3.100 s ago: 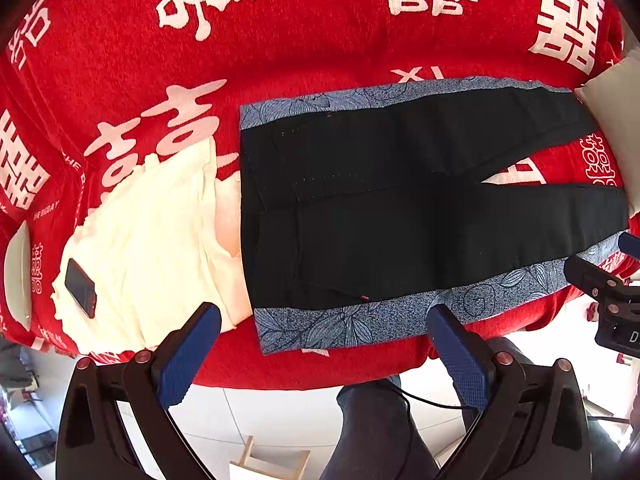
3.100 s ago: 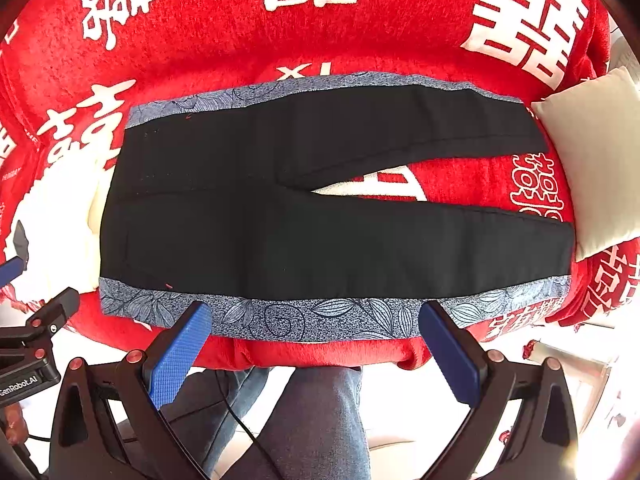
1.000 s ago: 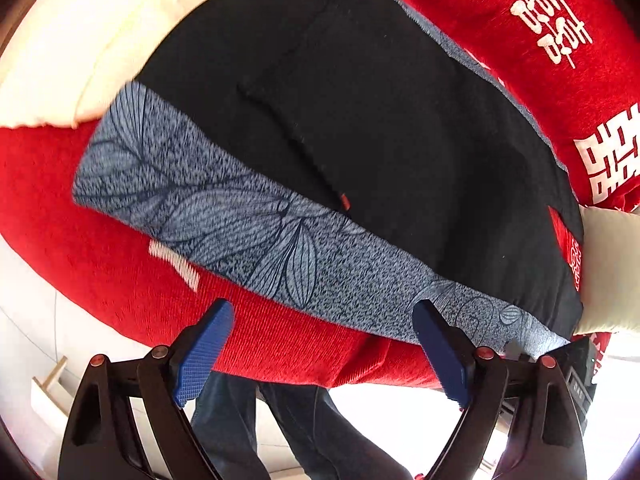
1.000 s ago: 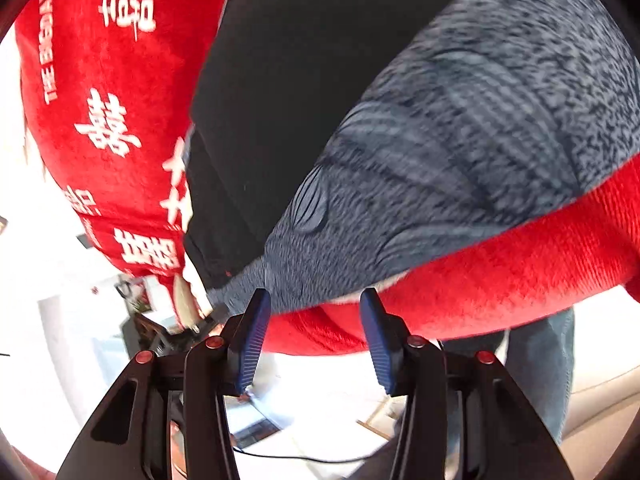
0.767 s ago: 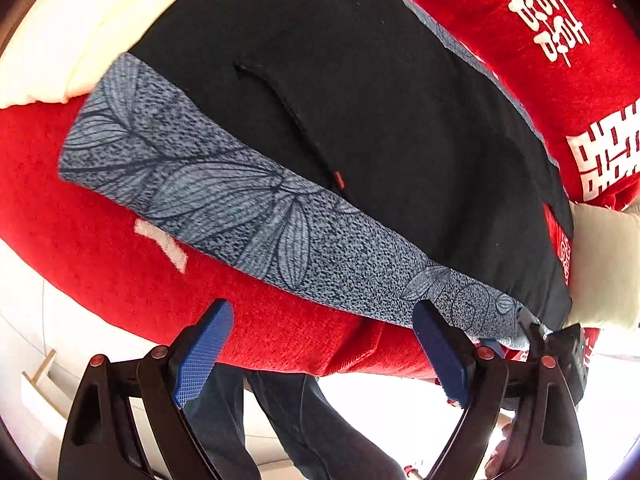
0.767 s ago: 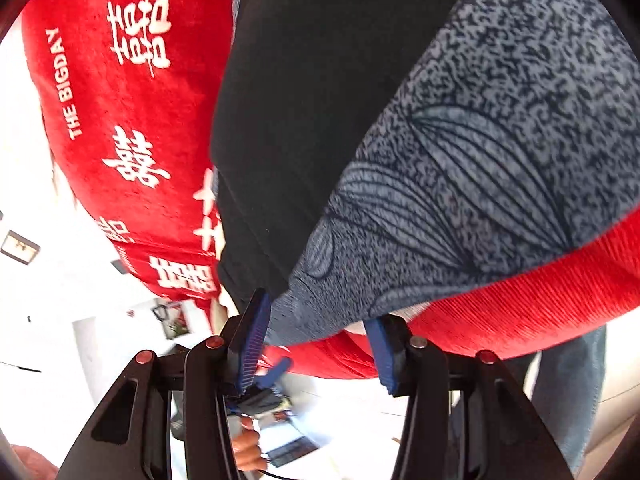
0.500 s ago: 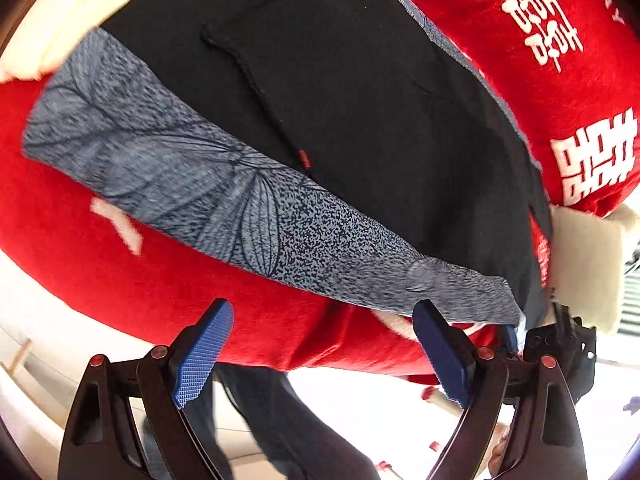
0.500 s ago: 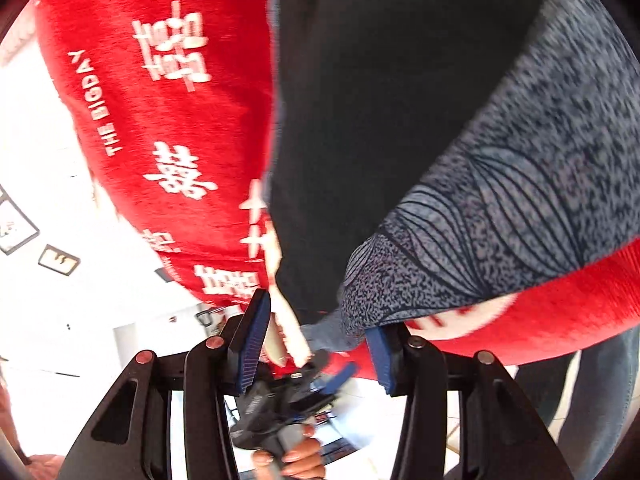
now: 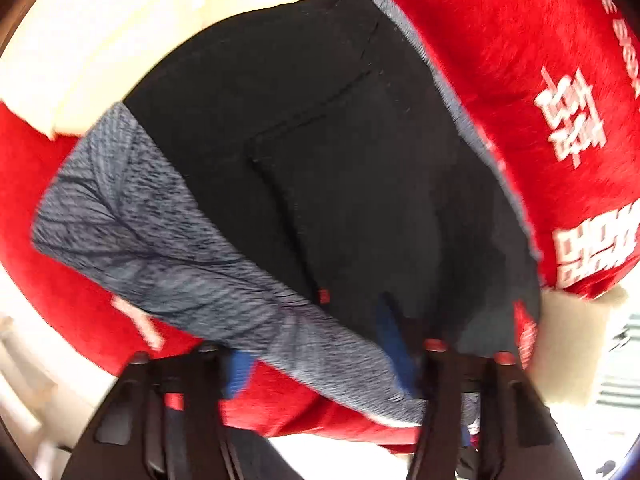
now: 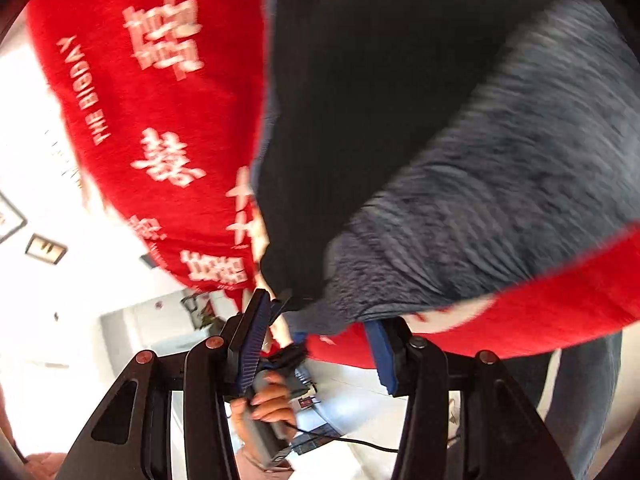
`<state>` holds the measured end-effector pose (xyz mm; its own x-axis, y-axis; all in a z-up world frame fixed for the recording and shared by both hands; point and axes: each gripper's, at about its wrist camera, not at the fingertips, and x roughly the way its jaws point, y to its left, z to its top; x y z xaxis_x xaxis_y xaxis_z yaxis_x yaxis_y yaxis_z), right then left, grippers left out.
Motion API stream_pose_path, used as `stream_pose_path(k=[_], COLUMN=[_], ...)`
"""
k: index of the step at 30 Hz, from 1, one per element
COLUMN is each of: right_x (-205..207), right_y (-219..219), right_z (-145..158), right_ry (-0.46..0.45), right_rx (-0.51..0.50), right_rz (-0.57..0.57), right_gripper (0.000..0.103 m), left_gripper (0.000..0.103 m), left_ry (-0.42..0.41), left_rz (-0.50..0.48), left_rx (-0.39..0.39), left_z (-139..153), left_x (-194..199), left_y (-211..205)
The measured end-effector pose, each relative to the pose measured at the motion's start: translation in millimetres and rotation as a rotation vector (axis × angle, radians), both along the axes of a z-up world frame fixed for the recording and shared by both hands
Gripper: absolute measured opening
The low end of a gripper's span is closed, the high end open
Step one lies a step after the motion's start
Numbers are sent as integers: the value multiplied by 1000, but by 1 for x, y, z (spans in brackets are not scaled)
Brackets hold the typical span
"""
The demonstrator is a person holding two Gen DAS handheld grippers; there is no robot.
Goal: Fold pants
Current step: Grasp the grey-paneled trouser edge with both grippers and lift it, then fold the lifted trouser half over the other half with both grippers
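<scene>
The black pants with a grey-blue leaf-print side stripe (image 9: 328, 184) lie spread on a bed under a red plush blanket with white characters (image 9: 532, 60). The waist end sits toward the near left edge in the left wrist view, and the legs run off to the far right. A black patch pocket with a small red tab (image 9: 322, 295) shows on the seat of the pants. A cream-white folded cloth (image 9: 92, 40) lies on the blanket at the far left, just beside the waistband.

The left tool (image 9: 320, 354) is down at the near edge of the bed with its blue-padded fingers (image 9: 390, 330) part-way closed around the striped hem. The right finger lies on top of the black cloth and the left finger sits below the stripe against the blanket. The picture is motion-blurred, so I cannot tell whether the cloth is truly pinched.

In the right wrist view, the right tool (image 10: 320, 344) is at the cuff end of the pants (image 10: 460, 208). Its blue-padded fingers (image 10: 252, 344) stand apart, and the grey striped corner of the leg hangs between them. The right finger is just under the fold and the left finger is clear of the cloth, so this tool is released. Beyond its fingers, the person's left hand (image 10: 266, 408) grips the grey handle of the other tool. The person's blue jeans (image 10: 580, 392) show at the near right.
</scene>
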<state>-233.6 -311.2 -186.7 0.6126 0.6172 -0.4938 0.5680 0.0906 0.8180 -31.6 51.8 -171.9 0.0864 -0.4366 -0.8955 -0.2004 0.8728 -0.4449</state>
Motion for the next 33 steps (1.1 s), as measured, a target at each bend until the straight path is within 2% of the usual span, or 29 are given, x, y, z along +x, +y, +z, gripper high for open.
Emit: stream_pose_path(k=[1, 2, 3, 4, 6, 10, 13, 17, 22, 28, 30, 33], right_x=[-7, -11, -14, -16, -9, 31, 66, 116, 182, 265, 283, 301], right_y=[-3, -5, -9, -13, -18, -27, -39, -56, -77, -95, -100, -105], right_z=[-6, -8, -9, -8, 6, 68, 107, 128, 122, 79, 60, 31], right_ry=[21, 32, 46, 64, 49, -56, -107, -110, -89, 12, 54, 124], right_rx=[19, 27, 28, 22, -6, -166, -246, -322, -376, -493, -516, -557], right_rz=[-41, -71, -101, -120, -102, 49, 122, 189, 242, 299, 300, 314], right_gripper=[52, 42, 28, 7, 7, 7, 7, 7, 7, 7, 7, 7], left_gripper=[32, 22, 19, 19, 16, 16, 16, 16, 16, 16, 17, 22], left_ry=[1, 3, 10, 16, 16, -42, -80, -127, -182, -183, -176, -140], left_rz=[-19, -29, -31, -24, -15, -11, -8, -52, -109, -160, -182, -197], left_rx=[32, 45, 48, 35, 22, -13, -48, -62, -37, 28, 51, 71], left_z=[1, 3, 3, 4, 12, 50, 78, 109, 110, 59, 41, 17], left_x=[0, -1, -1, 0, 2, 12, 30, 73, 135, 214, 228, 242], left_y=[0, 1, 4, 6, 8, 5, 1, -15, -40, -70, -76, -79])
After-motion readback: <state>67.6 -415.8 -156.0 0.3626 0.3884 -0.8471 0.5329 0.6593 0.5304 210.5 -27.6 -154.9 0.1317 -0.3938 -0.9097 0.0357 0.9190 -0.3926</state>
